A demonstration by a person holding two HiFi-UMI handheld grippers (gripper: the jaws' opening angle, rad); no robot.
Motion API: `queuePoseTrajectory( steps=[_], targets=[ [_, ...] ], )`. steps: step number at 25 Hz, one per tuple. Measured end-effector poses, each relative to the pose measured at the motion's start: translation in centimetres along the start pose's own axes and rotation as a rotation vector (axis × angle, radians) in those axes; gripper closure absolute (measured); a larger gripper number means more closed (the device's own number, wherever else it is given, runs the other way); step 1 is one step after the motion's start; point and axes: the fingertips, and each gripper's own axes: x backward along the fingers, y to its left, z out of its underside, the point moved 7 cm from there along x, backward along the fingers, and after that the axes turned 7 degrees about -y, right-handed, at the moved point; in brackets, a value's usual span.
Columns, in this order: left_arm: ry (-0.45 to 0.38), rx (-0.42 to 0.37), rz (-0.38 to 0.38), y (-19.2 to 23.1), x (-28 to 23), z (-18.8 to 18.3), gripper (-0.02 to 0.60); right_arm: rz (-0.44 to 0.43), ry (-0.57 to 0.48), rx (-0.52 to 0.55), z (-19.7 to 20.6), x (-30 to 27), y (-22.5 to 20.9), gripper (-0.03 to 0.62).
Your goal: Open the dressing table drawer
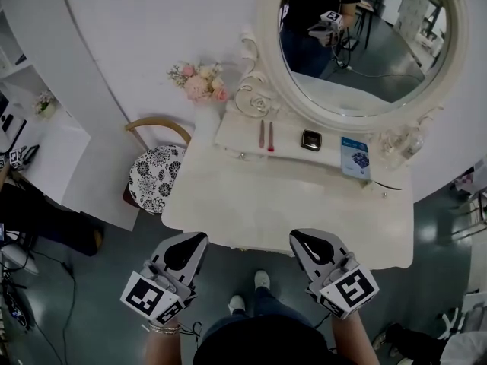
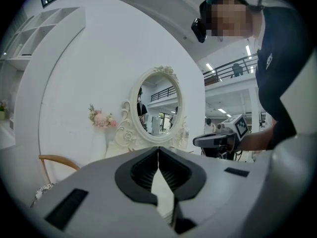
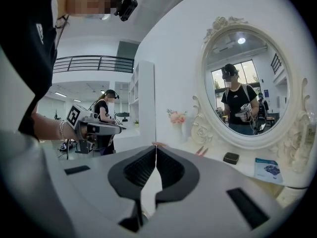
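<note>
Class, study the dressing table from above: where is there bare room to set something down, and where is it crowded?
Bare: the broad lower tabletop, from its front edge back to the raised shelf. Crowded: that shelf under the mirror, with two slim sticks, a dark compact and a blue booklet; a flower vase at its left end.

Staged bedroom corner inside a big hall, not a real home. White dressing table (image 1: pixel 289 204), oval mirror (image 1: pixel 365 36), flowers (image 1: pixel 199 82) and chair (image 1: pixel 152 175) sit against a white wall (image 1: pixel 152 21). Upper left of the right gripper view: balcony railing (image 3: pixel 91 62), strip lights (image 3: pixel 62 94). Lower left of the head view: grey floor (image 1: pixel 106 310), loose cables (image 1: pixel 68 280).
</note>
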Motion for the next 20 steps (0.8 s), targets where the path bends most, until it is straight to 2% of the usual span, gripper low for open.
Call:
queuePoseTrajectory(
  steps=[20],
  targets=[
    [0.009,-0.013,-0.069,0.4,-3.8,-0.3,0.563,-0.075,0.005,-0.008,0.3,-2.2,-5.0,0.574]
  ],
)
